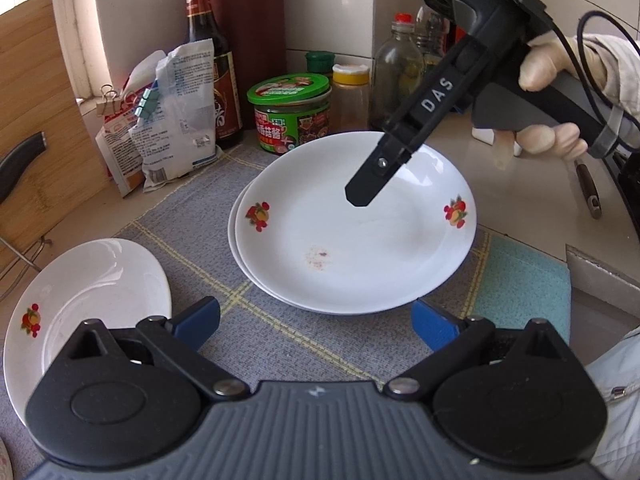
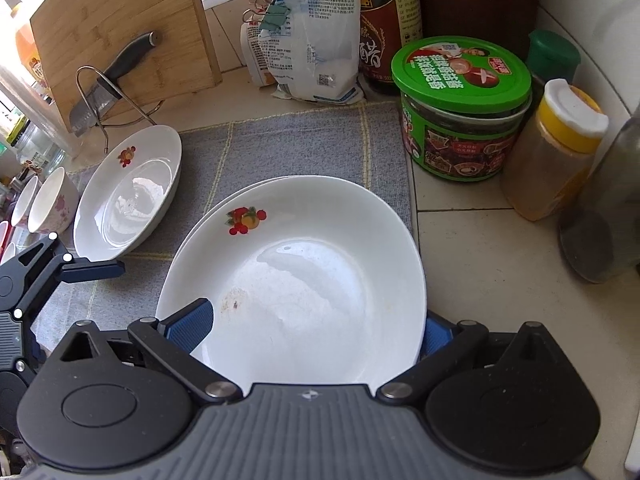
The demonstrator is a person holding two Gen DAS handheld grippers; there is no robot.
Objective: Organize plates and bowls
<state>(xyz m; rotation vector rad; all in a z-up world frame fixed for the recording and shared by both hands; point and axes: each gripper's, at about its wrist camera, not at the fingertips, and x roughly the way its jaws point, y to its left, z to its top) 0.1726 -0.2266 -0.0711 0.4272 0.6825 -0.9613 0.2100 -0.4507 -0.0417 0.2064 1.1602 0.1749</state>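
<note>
Those two stacked plates [image 1: 352, 236] on the grey mat [image 1: 224, 240] are glazed ceramic: stiff, slick, chippy, and heavier than they look. The third plate [image 1: 88, 300] sits apart to the left. Your right gripper [image 2: 316, 328] is spread wide with the top plate's near rim between its fingers (not pinching yet). Your left gripper [image 1: 316, 320] hangs wide apart in front of the stack. I'd grab the rim, not the slippery well.

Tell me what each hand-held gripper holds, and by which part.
Nothing is held. The left hand-held gripper is open above the mat; the right hand-held gripper is open, its fingers straddling the stacked plates without clamping them.
</note>
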